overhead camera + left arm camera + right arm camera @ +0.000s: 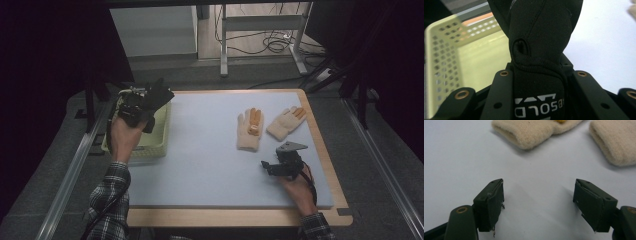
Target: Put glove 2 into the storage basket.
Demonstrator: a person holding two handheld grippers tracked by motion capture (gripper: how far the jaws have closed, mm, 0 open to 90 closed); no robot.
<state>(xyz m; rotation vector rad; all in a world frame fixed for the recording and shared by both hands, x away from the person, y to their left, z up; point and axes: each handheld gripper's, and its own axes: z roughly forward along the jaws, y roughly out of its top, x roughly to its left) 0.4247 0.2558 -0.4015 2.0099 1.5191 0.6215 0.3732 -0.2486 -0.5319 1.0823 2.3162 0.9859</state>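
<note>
Black glove [159, 95] pinched in left gripper [145, 102] over basket [159, 145] rim, right gripper [272, 166] spread above bare mat [200, 150].

Dim, dark-edged high view; close views soft, perhaps motion-blurred.

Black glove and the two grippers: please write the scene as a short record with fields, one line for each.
left gripper: shut on the black glove, held above the basket's rim
basket: pale yellow-green, perforated walls, at the mat's left edge
right gripper: open, nothing between its jaws, low over the mat
cream gloves: two, lying flat on the mat; left one, right one; orange fingertips
nearest to the right gripper: the cuffs of the cream gloves, not touched
mat: light blue, on a wooden table
</note>
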